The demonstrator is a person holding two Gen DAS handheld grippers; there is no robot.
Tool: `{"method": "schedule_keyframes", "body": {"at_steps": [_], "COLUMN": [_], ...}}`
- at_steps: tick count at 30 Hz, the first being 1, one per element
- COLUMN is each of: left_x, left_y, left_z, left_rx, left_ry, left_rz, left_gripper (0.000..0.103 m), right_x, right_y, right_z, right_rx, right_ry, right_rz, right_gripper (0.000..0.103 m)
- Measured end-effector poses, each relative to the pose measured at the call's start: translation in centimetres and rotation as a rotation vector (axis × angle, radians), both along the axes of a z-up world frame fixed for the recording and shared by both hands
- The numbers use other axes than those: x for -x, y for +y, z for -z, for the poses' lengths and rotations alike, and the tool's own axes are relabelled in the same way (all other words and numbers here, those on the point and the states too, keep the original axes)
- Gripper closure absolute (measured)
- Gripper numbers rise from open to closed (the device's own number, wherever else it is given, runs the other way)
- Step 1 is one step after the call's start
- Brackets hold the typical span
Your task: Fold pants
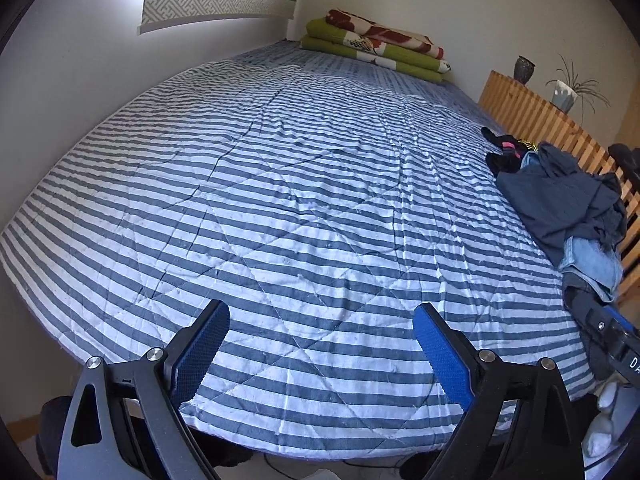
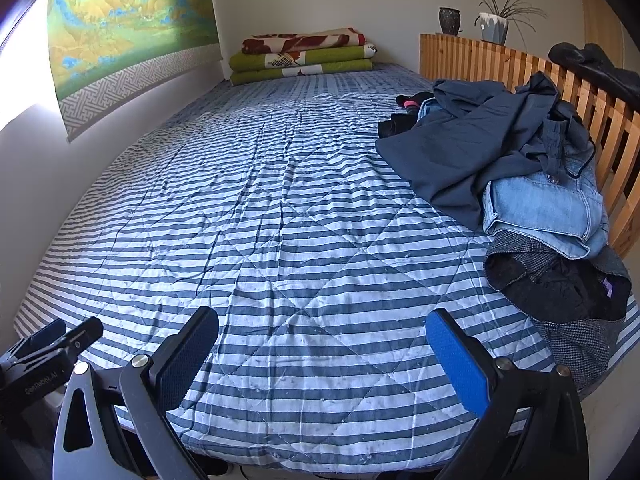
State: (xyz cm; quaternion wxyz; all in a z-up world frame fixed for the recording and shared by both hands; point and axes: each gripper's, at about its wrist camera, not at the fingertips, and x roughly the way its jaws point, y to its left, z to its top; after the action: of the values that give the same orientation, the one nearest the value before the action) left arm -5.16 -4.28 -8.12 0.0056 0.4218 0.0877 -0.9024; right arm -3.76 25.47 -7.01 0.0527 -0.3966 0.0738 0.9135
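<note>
A heap of clothes lies on the right side of the striped bed: a dark blue garment on top, light blue jeans below it, and a dark tweed piece nearest me. In the left wrist view the same heap sits at the far right. My left gripper is open over the bed's near edge, holding nothing. My right gripper is open too, with nothing between its blue pads, left of the heap and apart from it. The left gripper's body shows at the lower left of the right wrist view.
A blue-and-white striped quilt covers the bed. Folded green and red blankets lie at the far end. A wooden slatted rail runs along the right, with a dark garment draped on it and two pots behind. A wall hanging is on the left.
</note>
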Motion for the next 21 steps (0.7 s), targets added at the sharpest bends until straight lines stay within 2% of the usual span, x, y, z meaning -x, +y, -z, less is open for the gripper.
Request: {"method": "schedule_keyframes", "body": {"at_steps": [5,10,21], "left_x": [0.5,0.8,0.8], "left_y": [1.4,2.0,2.3], "left_z": [-0.4,-1.6,-3.9], "left_rx": [0.159,0.172,0.114], "left_ry": [-0.021,0.012,0.029], "left_rz": [0.068,0.068,0.090], "left_gripper": [0.008,0.008,0.008], "right_x": [0.1,0.2,-0.1], "right_y": [-0.2,-0.4,-1.0], "right_z": [0.1,0.2,-0.4], "right_rx": [-0.007,-0.012,-0.049], "right_ry": [-0.002,-0.008,0.010], "right_rz": [-0.008,-0.009,-0.031], "right_gripper": [0.001,0.001,0.001]}}
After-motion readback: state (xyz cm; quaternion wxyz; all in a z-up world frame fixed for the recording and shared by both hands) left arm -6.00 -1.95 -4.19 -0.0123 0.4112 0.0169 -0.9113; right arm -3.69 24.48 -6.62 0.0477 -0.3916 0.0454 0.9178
